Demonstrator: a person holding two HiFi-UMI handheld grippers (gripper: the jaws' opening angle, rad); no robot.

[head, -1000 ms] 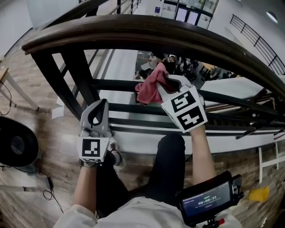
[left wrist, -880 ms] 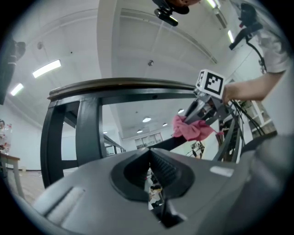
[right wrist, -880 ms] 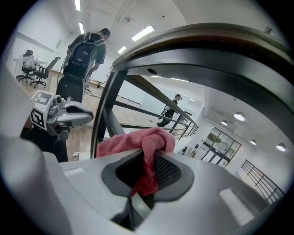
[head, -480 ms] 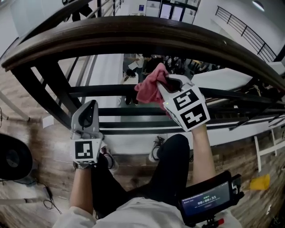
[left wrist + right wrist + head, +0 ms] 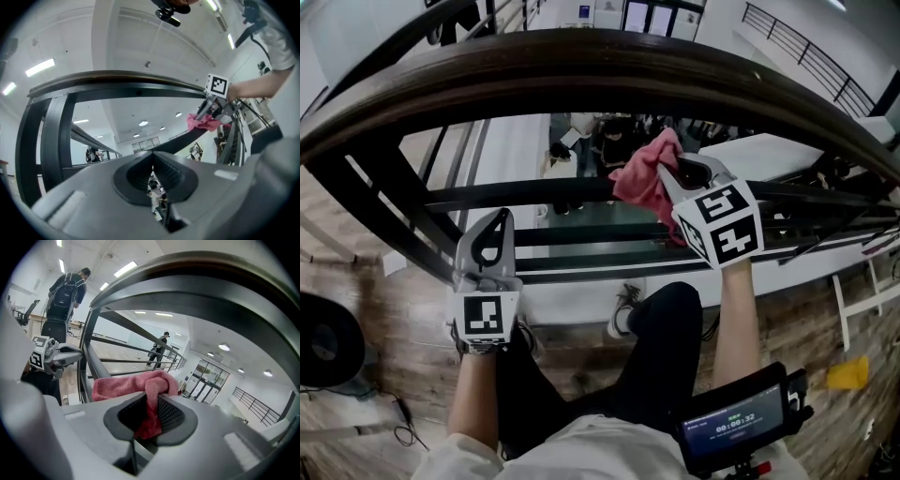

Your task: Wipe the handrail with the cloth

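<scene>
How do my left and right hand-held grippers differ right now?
The right hand-held gripper is shut on the pink cloth; the left hand-held gripper is shut on nothing. The right is raised nearer the handrail; the left sits lower, by the railing bars. Both point toward those bars.

The handrail runs off both side edges of the head view. The cloth has its pinched end buried between the jaws of the right claw. The people far below are tiny, crossed by bars.
</scene>
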